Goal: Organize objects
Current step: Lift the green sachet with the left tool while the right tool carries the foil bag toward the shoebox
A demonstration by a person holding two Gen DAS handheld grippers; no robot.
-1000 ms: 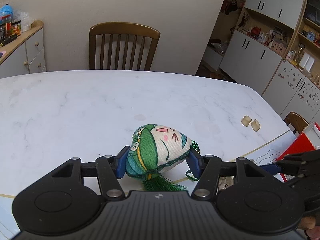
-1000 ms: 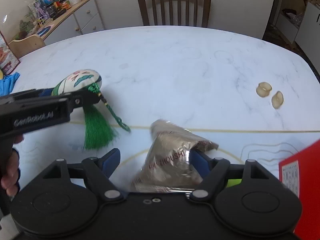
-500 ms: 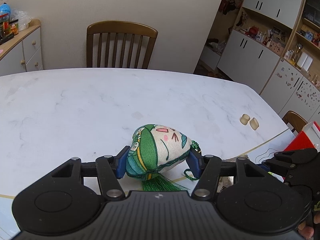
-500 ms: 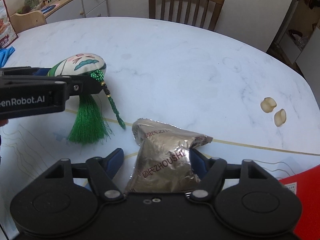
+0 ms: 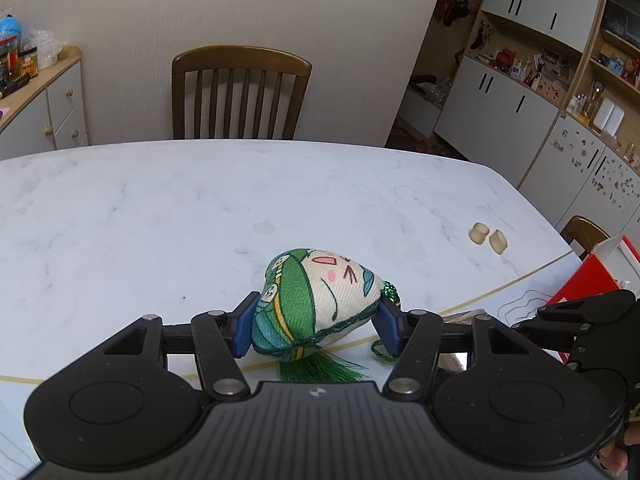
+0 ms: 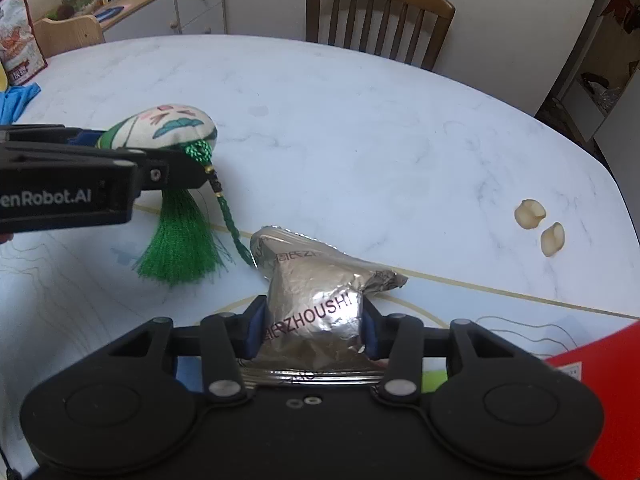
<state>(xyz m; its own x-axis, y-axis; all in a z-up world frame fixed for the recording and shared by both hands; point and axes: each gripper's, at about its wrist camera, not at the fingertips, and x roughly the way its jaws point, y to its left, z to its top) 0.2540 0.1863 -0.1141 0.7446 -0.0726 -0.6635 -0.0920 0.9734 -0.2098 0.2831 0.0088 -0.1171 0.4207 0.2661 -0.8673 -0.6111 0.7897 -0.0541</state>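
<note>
My left gripper [image 5: 316, 328] is shut on a green and white plush sachet [image 5: 320, 304] with a face print. Its green tassel [image 6: 180, 236] hangs down to the white marble table [image 5: 160, 208]. The sachet also shows at the left of the right wrist view [image 6: 168, 126]. My right gripper [image 6: 312, 330] is shut on a silver foil snack packet [image 6: 316, 300] that rests on the table just right of the tassel. The right gripper body shows at the right edge of the left wrist view [image 5: 588, 320].
Two small beige pieces [image 6: 540, 224] lie on the table to the right. A red box [image 6: 600, 364] sits at the near right edge. A wooden chair [image 5: 240, 96] stands at the far side. A cabinet [image 6: 160, 4] with clutter stands far left.
The right gripper's fingers have closed in onto the foil packet. The left gripper has kept hold of the sachet and shifted slightly.
</note>
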